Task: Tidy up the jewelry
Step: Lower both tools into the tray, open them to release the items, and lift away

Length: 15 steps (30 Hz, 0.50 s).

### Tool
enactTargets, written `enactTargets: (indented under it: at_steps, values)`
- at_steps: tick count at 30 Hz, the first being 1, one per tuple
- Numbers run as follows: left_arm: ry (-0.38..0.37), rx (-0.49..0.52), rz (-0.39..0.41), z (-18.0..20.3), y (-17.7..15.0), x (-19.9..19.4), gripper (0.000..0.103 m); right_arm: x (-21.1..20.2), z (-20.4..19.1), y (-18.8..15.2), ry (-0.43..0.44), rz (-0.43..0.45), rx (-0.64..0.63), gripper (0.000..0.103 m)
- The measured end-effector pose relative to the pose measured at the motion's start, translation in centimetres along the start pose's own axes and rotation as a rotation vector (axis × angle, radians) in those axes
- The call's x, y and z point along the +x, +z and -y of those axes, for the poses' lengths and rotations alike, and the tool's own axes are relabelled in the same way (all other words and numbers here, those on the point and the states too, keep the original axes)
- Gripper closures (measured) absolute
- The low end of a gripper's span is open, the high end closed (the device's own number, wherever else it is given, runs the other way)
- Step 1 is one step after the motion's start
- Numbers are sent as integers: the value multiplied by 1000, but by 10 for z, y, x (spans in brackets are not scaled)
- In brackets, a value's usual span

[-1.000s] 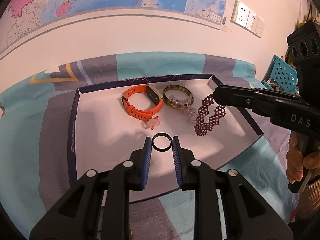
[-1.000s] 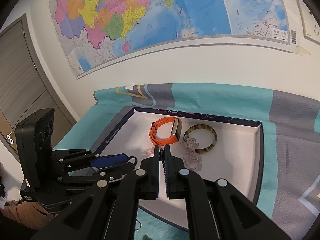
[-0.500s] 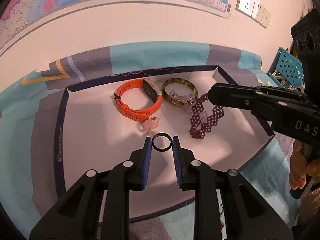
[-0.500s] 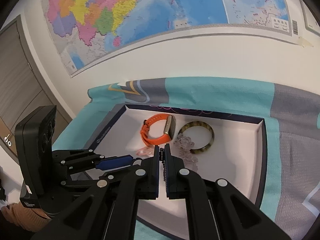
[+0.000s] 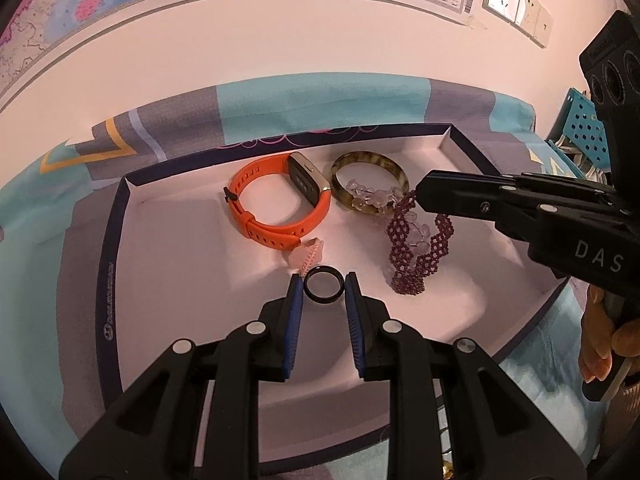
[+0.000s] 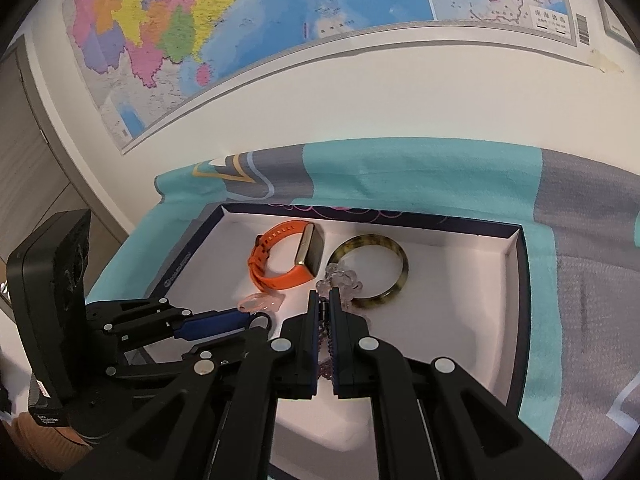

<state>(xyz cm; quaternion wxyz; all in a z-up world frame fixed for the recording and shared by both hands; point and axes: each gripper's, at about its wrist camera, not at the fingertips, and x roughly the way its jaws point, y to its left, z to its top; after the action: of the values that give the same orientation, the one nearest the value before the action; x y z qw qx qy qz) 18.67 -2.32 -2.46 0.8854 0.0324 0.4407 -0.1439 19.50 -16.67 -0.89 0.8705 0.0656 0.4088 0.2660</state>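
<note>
Jewelry is being carried into the shallow white tray [image 5: 116, 248], which lies on the patterned teal and grey cloth [image 5: 320, 100]. Two pieces are in hand at once, so the placing step is judged to be under way. A small black ring [image 5: 323, 290] is clamped between the blue pads of the left gripper [image 5: 323, 292], whose jaws are only slightly apart, as wide as the ring. It is held above the tray floor near the tray's front edge, just beside a pale pink piece [image 5: 306, 254].

The jaws of the right gripper [image 6: 323, 312] are pressed together on a purple beaded bracelet [image 5: 416, 248]. The bracelet hangs down from them, and its lower end seems to reach the tray floor toward the right edge.

Near the tray's back edge an orange watch band [image 5: 276, 208], a brown mottled bangle [image 5: 370, 184] and a clear bead bracelet [image 5: 372, 196] are already laid.

Next, each piece should probably be lowered onto a free part of the floor and released, without disturbing its neighbours.
</note>
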Motion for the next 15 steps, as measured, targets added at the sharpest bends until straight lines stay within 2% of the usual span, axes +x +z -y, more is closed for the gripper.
enactTargets:
  at_steps: [7,13,15]
  values:
    - [7,-2,1,0,1,2,80,5,3,-1,-16,-11,10,96]
    - [5,-6,16,-2,0,-3,75,2,5,-2,-26,-5,15,95]
    - [11,-3,37,-2,-1,-9,71,-1,5,-3,-29,1,17,94]
